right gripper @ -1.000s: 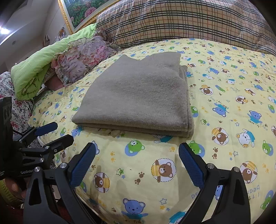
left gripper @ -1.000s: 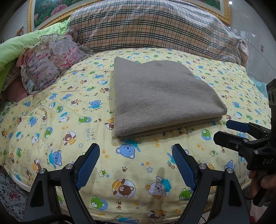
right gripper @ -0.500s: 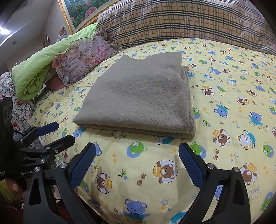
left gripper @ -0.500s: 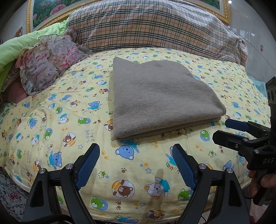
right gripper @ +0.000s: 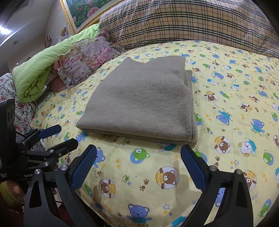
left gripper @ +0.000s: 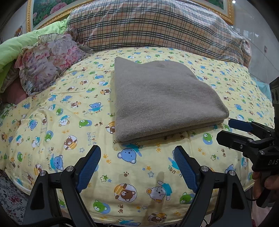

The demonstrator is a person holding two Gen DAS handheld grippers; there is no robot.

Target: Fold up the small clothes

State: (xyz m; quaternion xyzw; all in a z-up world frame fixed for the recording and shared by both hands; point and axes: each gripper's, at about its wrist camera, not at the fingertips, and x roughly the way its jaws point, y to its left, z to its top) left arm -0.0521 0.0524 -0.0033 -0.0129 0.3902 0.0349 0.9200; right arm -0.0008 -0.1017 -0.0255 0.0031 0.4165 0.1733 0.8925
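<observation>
A grey-brown knitted garment (left gripper: 162, 103) lies folded into a neat, thick rectangle on the bed, near the middle of the yellow bear-print cover (left gripper: 69, 111). Its stacked layers show along the near edge, and in the right wrist view (right gripper: 141, 103) the layered side also shows along the right-hand edge. The top surface is smooth and flat, and nothing touches it.

Just short of the garment's near edge, the left gripper (left gripper: 136, 167) hangs over the cover with its blue-padded fingers spread wide apart and nothing between them. The right gripper (right gripper: 138, 165) is in the same stance beside it, its blue pads equally far apart and empty, angled down at the cover in front of the fold. Each gripper shows at the edge of the other's view, with part of a hand (left gripper: 266, 183) on the right one's handle.

Behind the garment, a large plaid pillow (left gripper: 157, 26) runs across the head of the bed. To the left sit a ruffled floral cushion (left gripper: 47, 59) and a bright green quilt (right gripper: 40, 69). A gold-framed flower painting (right gripper: 82, 12) hangs on the wall above.
</observation>
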